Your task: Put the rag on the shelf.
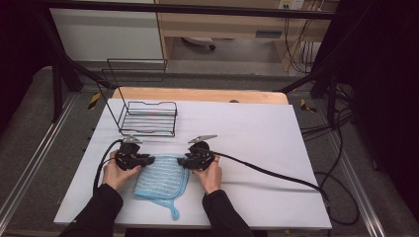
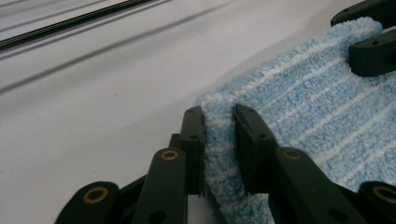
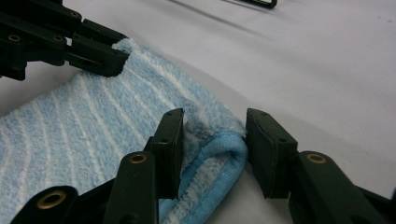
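The blue striped cloth (image 1: 162, 177) is lying flat on the white bench (image 1: 257, 148), near the person's edge and between the two hands. Its far edge is stretched across, left to right, between the two tongs; the hanging loop at the near corner points toward the person.

The left tongs (image 1: 148, 159) are seen at the cloth's far-left corner. In the left gripper view the jaws are closed narrow onto the folded cloth edge (image 2: 219, 140), pads pressed on both sides; the corner is held.

The right tongs (image 1: 182, 161) are placed at the far-right corner. In the right gripper view the cloth corner (image 3: 212, 140) is sitting between the jaws: the left pad is touching it, but a gap is visible at the right pad. The jaws are part open and not yet clamped, so no grip is counted there.

Key relation: the gripped edge runs across the bench, so the cloth body lies toward the person from both tongs. The wire rack (image 1: 148, 117) is standing further out on the bench, beyond the left tongs and nearer to that hand. Any lift or fold is judged to depend on the right corner being pinched first; otherwise the cloth is expected to swing from the left corner alone.
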A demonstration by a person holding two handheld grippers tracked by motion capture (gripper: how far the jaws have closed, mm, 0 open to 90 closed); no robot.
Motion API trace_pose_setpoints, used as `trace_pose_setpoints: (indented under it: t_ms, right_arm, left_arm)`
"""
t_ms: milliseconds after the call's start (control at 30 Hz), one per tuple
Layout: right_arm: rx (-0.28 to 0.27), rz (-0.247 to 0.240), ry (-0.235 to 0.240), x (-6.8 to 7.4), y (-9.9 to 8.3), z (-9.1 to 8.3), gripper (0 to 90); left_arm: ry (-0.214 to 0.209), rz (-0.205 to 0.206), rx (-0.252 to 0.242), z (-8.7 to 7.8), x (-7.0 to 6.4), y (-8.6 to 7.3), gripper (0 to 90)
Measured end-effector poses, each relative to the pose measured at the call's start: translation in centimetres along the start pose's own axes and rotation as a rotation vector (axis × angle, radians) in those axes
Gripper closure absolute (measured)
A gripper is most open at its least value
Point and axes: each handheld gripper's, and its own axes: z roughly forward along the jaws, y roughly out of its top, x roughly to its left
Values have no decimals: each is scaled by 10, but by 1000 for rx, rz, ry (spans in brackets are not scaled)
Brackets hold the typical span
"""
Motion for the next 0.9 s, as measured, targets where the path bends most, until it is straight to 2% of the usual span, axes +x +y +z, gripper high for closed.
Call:
trace_pose_setpoints:
  t_ms: [433,600,900]
  right_arm:
    - [26,61,54,1,-2,4,720]
    - [34,83,60,-1,-1,4,768]
    - [11,71,57,3,1,-4,784]
  left_arm:
    - [-1,-6,-8,0,0,-1,733]
    - [-36,-38,-14,-1,4,-2,783]
    - [-62,-63,-51,-8,7,-1,814]
